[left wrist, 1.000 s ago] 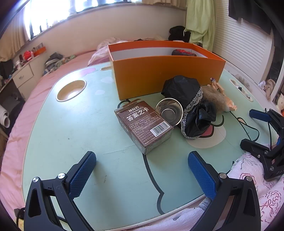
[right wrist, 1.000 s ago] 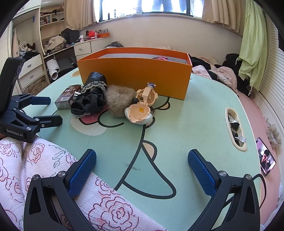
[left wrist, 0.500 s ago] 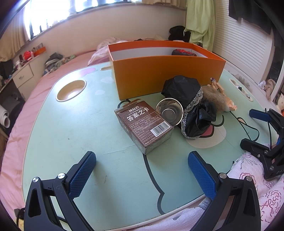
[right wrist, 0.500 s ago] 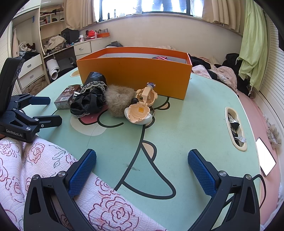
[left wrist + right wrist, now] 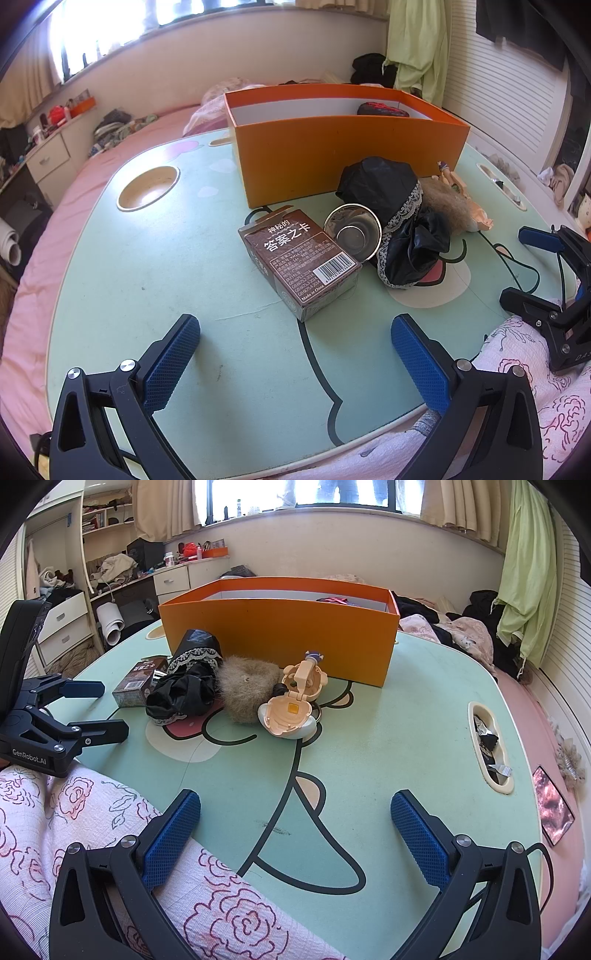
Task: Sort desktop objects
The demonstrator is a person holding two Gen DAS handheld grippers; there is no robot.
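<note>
Green table [image 5: 155,266] — metal cup [image 5: 352,233] seen only from left gripper [image 5: 295,343]; right gripper [image 5: 295,819] likewise spread wide, empty.

We see each hand-held gripper [image 5: 295,343] black-framed, silver-screwed, with blue textured pads [image 5: 171,363]; clothing [image 5: 74,812] is pink rose-printed.

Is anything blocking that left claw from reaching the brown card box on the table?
Nothing visible does. The left gripper is open, and only bare green table lies between it and the brown card box. A metal cup lies against the box's far right side, with black fabric behind it, beyond the approach.
</note>
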